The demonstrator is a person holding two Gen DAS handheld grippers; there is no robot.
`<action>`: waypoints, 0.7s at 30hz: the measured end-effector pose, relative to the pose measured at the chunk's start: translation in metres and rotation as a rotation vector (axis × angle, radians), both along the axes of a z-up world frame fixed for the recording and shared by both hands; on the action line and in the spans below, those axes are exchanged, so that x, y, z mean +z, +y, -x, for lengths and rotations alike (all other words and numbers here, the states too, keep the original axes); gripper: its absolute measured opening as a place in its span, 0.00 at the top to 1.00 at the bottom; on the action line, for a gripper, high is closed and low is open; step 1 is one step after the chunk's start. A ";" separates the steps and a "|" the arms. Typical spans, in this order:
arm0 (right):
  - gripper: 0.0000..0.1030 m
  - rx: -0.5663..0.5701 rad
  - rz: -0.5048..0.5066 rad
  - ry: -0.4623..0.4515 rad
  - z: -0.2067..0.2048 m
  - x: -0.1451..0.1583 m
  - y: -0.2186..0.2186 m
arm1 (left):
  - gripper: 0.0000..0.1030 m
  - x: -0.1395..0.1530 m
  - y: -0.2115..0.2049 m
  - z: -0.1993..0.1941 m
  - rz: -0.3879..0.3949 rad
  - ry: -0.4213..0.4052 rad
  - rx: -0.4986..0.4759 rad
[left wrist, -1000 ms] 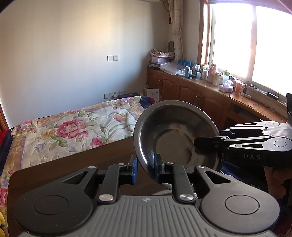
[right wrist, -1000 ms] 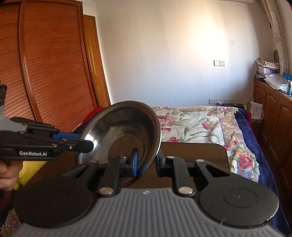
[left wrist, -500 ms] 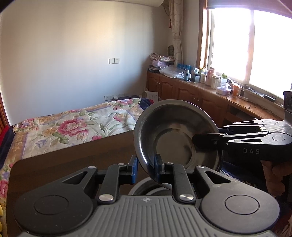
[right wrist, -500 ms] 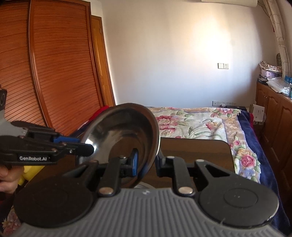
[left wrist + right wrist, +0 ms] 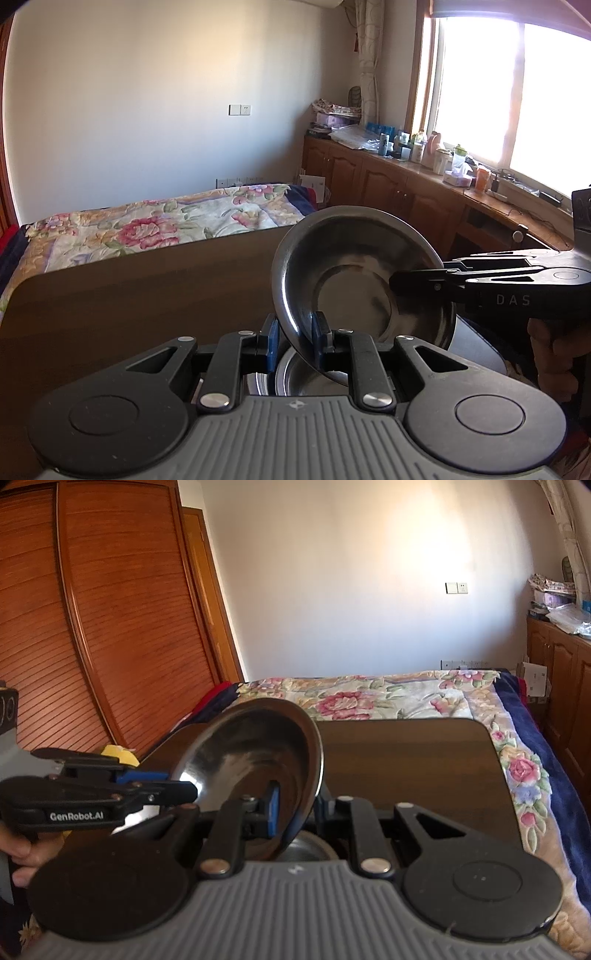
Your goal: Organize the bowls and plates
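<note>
Both grippers grasp one steel bowl (image 5: 354, 280) by its rim – left gripper (image 5: 293, 341) at the near edge, right gripper (image 5: 295, 812) on the opposite side. Bowl is tilted, held above the dark table (image 5: 147, 295) & just over another steel dish (image 5: 295, 376) below

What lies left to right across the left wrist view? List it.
Bed → left gripper → steel bowl → right gripper → hand.
</note>
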State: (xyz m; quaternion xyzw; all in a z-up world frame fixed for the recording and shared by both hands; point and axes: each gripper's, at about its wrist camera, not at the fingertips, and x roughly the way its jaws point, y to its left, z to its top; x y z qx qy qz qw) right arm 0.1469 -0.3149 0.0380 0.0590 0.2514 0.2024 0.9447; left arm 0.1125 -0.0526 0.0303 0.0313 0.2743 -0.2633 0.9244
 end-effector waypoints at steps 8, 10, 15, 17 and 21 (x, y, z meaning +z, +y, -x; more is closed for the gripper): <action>0.80 -0.009 -0.004 0.024 0.002 -0.018 0.004 | 0.80 -0.014 -0.002 0.007 -0.031 -0.016 0.015; 0.80 -0.011 -0.009 0.034 0.001 -0.024 0.004 | 0.80 -0.019 -0.002 0.007 -0.035 -0.013 0.018; 0.83 -0.031 -0.022 0.050 0.000 -0.036 0.002 | 0.80 -0.031 -0.007 0.011 -0.059 -0.021 0.025; 0.85 -0.041 -0.029 0.058 0.000 -0.041 0.001 | 0.80 -0.037 -0.011 0.012 -0.074 -0.029 0.029; 0.87 -0.056 -0.045 0.068 -0.001 -0.049 -0.001 | 0.80 -0.046 -0.014 0.010 -0.091 -0.026 0.033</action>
